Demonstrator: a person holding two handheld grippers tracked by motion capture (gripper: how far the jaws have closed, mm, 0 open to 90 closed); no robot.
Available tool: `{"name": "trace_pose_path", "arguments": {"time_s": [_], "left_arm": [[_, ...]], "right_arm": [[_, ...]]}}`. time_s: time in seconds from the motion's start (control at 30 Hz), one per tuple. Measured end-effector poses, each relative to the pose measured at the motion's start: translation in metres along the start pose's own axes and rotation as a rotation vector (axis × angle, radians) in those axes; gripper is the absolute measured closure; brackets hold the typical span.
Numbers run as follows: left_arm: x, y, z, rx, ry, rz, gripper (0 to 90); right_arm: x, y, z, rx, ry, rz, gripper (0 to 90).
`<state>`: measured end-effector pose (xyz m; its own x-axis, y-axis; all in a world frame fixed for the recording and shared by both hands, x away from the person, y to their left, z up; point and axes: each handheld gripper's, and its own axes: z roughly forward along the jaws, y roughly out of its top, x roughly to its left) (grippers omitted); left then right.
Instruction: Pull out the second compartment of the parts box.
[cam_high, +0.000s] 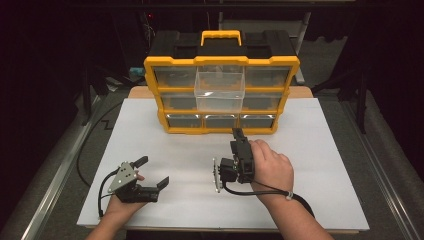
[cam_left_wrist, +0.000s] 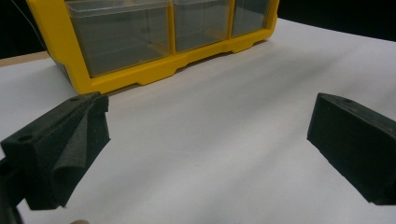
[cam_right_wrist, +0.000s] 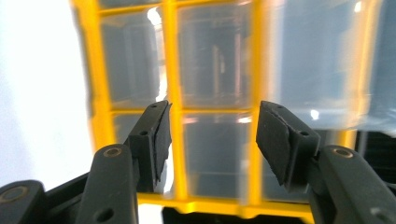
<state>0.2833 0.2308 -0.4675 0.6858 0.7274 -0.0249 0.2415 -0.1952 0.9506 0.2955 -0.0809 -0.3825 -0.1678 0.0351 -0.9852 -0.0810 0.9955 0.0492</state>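
High view: the yellow organizer (cam_high: 221, 95) stands at 12 o'clock on the white table (cam_high: 320, 165), its clear middle drawer (cam_high: 220, 89) pulled out. The right gripper (cam_high: 238, 134) points at the bottom row, fingers partly apart and empty.

Left gripper view: the left gripper (cam_left_wrist: 205, 144) rests wide open, nothing between its fingers (cam_left_wrist: 65, 149).

Right gripper view: the fingers (cam_right_wrist: 156, 140) frame 1 bottom drawer (cam_right_wrist: 215, 154). Best to square up on its front lip before closing.

Drawer cabinet (cam_high: 221, 95) stands at the table's (cam_high: 325, 165) far edge — 1 drawer (cam_high: 219, 89) pulled out.
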Motion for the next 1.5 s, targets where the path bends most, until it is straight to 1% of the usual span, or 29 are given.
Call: {"name": "trace_pose_path", "arguments": {"time_s": [0.1, 0.13, 0.33, 0.37, 0.4, 0.43, 0.47, 0.53, 0.67, 0.73, 0.8, 0.83, 0.87, 0.9, 0.93, 0.97, 1.0, 1.03, 1.07, 1.1, 1.13, 1.17, 1.2, 1.23, 1.3, 1.33, 1.37, 1.5], "left_arm": [[0.000, 0.000, 0.000, 0.002, 0.000, 0.002, 0.1], [0.000, 0.000, 0.000, 0.002, 0.000, 0.000, 0.1], [0.000, -0.001, 0.001, 0.007, 0.000, 0.000, 0.1], [0.000, -0.001, 0.001, 0.009, 0.000, 0.002, 0.1], [0.001, -0.001, 0.001, 0.010, 0.000, 0.002, 0.1], [0.001, -0.001, 0.001, 0.011, 0.001, 0.002, 0.1], [0.001, -0.001, 0.001, 0.011, 0.001, 0.003, 0.1], [0.001, -0.001, 0.002, 0.013, -0.001, 0.009, 0.1], [0.002, -0.001, 0.002, 0.016, 0.001, 0.004, 0.1], [0.002, -0.001, 0.002, 0.022, -0.007, -0.004, 0.1], [0.002, -0.001, 0.002, 0.022, -0.006, -0.005, 0.1], [0.002, -0.001, 0.002, 0.022, -0.006, -0.008, 0.1], [0.002, -0.001, 0.003, 0.022, -0.005, -0.013, 0.1], [0.002, -0.001, 0.002, 0.020, -0.003, -0.014, 0.1], [0.002, -0.001, 0.002, 0.016, -0.002, -0.016, 0.1], [0.002, 0.000, 0.002, 0.011, -0.002, -0.020, 0.1], [0.002, 0.000, 0.002, 0.007, -0.001, -0.023, 0.1], [0.002, 0.000, 0.001, 0.007, 0.000, -0.025, 0.1], [0.003, 0.000, 0.001, 0.007, 0.001, -0.027, 0.1], [0.003, 0.000, 0.001, 0.004, 0.002, -0.031, 0.1], [0.003, 0.000, 0.002, 0.000, 0.002, -0.033, 0.1], [0.003, 0.000, 0.002, -0.001, 0.000, -0.032, 0.1], [0.003, 0.000, 0.003, 0.001, -0.001, -0.029, 0.1], [0.003, 0.000, 0.003, 0.005, -0.002, -0.024, 0.1], [0.003, -0.001, 0.003, 0.012, -0.001, -0.015, 0.1], [0.003, -0.001, 0.003, 0.012, -0.001, -0.013, 0.1], [0.003, -0.001, 0.002, 0.010, 0.000, -0.012, 0.1], [0.003, 0.000, 0.001, 0.002, 0.008, -0.017, 0.1]], "right_arm": [[0.019, -0.005, 0.003, 0.004, 0.031, -0.004, 44.5], [0.026, -0.007, 0.003, 0.014, 0.047, -0.002, 44.4], [0.056, -0.018, 0.008, 0.027, 0.099, 0.009, 43.5], [0.065, -0.021, 0.008, 0.042, 0.116, 0.009, 43.4], [0.065, -0.021, 0.008, 0.042, 0.116, 0.009, 43.4], [0.074, -0.023, 0.008, 0.047, 0.131, 0.013, 43.2], [0.074, -0.023, 0.008, 0.047, 0.131, 0.013, 43.2], [0.082, -0.026, 0.007, 0.054, 0.142, 0.011, 42.9], [0.094, -0.035, 0.004, 0.073, 0.166, 0.011, 42.0], [0.096, -0.043, 0.001, 0.088, 0.168, 0.024, 41.7], [0.095, -0.052, -0.002, 0.097, 0.179, 0.051, 41.1], [0.095, -0.056, -0.003, 0.099, 0.187, 0.055, 40.4], [0.094, -0.060, -0.005, 0.108, 0.192, 0.050, 39.5], [0.092, -0.067, -0.006, 0.115, 0.211, 0.051, 38.0], [0.092, -0.067, -0.006, 0.115, 0.211, 0.051, 38.0], [0.092, -0.070, -0.007, 0.122, 0.225, 0.057, 37.3], [0.093, -0.072, -0.007, 0.117, 0.224, 0.056, 36.6], [0.091, -0.074, -0.007, 0.121, 0.237, 0.045, 36.0], [0.092, -0.075, -0.007, 0.114, 0.233, 0.053, 34.3], [0.091, -0.075, -0.008, 0.122, 0.249, 0.055, 32.7], [0.090, -0.075, -0.007, 0.110, 0.249, 0.050, 31.2], [0.091, -0.075, -0.008, 0.106, 0.250, 0.053, 29.2], [0.090, -0.074, -0.008, 0.099, 0.255, 0.044, 27.3], [0.091, -0.073, -0.008, 0.102, 0.271, 0.040, 23.9], [0.092, -0.072, -0.007, 0.092, 0.262, 0.045, 22.4], [0.091, -0.071, -0.007, 0.095, 0.272, 0.039, 20.7], [0.090, -0.071, -0.007, 0.093, 0.272, 0.046, 18.8], [0.087, -0.070, -0.009, 0.085, 0.263, 0.061, 12.2]]}}
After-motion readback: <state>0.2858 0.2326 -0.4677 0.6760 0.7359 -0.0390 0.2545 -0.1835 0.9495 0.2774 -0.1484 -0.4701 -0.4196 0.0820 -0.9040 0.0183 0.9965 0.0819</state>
